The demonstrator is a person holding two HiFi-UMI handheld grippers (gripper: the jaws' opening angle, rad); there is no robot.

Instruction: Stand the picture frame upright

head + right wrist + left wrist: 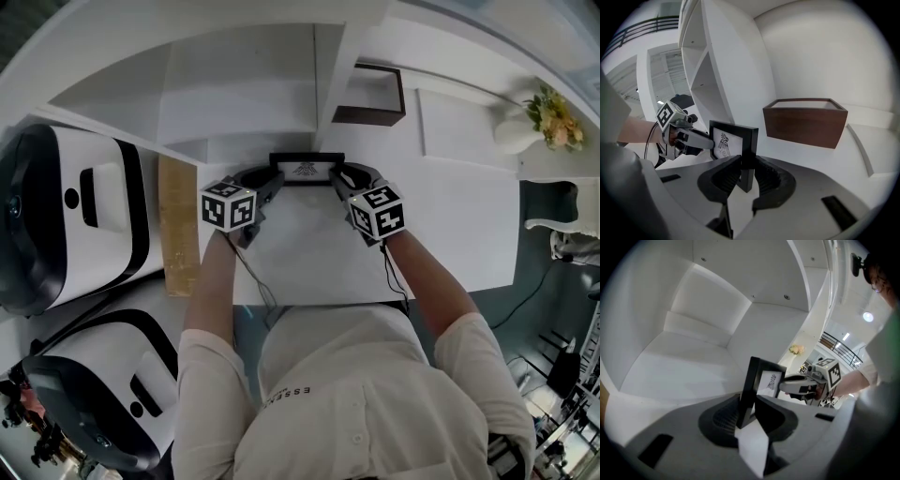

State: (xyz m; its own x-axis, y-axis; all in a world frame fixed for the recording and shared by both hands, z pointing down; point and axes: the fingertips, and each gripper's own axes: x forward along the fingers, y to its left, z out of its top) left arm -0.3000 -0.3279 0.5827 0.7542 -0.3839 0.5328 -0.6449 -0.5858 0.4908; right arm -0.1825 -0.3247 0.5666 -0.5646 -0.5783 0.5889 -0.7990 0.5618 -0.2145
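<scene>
Picture frame (307,169) stands upright on the white desk (450,216), near the back, just in front of the shelf unit. Left gripper (275,178) pinches its left edge and right gripper (339,178) pinches its right edge, pads pressed on the black border in both gripper views. The jaws cover the frame's lower corners, so I can't tell whether its bottom edge touches the desk. The print inside is too small to read. Brown box (370,94) sits behind, well apart. Flowers (553,117) at far right are blurry.
</scene>
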